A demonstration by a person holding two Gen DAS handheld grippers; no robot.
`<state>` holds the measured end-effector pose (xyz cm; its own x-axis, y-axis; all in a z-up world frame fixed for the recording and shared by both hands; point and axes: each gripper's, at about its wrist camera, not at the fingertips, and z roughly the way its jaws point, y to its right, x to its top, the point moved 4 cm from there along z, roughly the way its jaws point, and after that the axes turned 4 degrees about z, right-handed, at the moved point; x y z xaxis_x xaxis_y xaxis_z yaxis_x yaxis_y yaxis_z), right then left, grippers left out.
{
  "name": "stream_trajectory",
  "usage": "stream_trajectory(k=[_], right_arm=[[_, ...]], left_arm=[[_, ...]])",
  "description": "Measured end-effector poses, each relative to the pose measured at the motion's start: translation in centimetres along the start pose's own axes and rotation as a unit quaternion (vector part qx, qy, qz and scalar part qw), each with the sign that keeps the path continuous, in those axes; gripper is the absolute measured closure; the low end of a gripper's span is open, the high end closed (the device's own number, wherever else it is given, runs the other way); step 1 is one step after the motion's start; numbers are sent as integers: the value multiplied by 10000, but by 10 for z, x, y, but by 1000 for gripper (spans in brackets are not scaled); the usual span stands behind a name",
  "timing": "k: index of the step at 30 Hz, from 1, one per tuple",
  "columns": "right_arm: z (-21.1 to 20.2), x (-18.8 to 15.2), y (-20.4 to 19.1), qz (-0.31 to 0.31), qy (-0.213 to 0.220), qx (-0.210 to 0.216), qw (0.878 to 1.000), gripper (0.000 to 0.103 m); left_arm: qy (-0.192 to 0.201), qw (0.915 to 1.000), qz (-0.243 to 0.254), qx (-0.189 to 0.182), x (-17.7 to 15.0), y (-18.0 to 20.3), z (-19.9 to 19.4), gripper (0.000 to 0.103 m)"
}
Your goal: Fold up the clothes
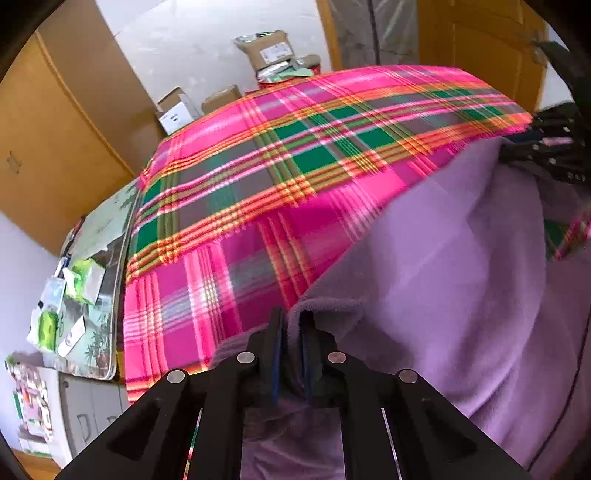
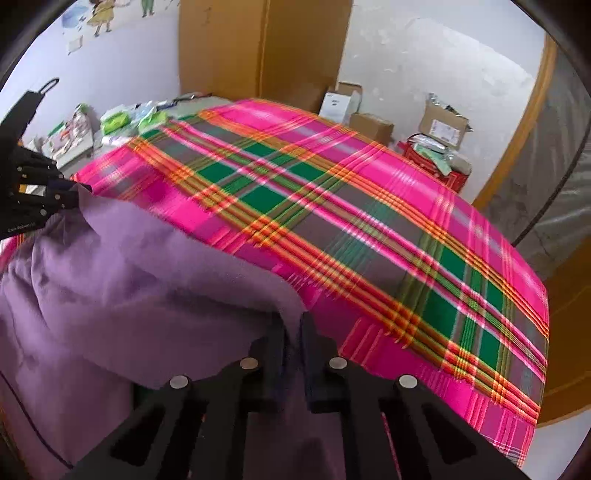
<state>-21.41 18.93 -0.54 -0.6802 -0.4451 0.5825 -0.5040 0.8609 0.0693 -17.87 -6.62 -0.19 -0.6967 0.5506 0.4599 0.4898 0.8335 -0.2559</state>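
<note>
From the left wrist view, the left tool is clamped on an edge of the purple fleece garment, a ridge of fabric pinched between its two fingers. The garment hangs raised over the pink plaid sheet that covers the bed. At the far right the right tool grips the same edge.

From the right wrist view, the right tool is likewise closed on the purple fleece garment, with cloth draping down to the left. The left tool shows at the far left, holding the far corner.

This looks like the lift-and-carry stage of a fold. The next move likely calls for bringing both held corners forward together, level, and laying them onto the sheet without letting the edge sag.

Only the left view shows the cluttered counter with green packets; only the right view shows the wall drawings and the red crate.
</note>
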Motion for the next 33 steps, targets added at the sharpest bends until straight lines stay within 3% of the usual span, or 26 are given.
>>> stream_trajectory(k=[20,33], right_arm=[[21,46,17,381,169,-548,9976,96],[67,63,20,251,-224,-831,9960,95]], left_arm=[[74,9983,-470,348,51,-47,39,99],[-89,9978,-584,310,57,-57,65,99]])
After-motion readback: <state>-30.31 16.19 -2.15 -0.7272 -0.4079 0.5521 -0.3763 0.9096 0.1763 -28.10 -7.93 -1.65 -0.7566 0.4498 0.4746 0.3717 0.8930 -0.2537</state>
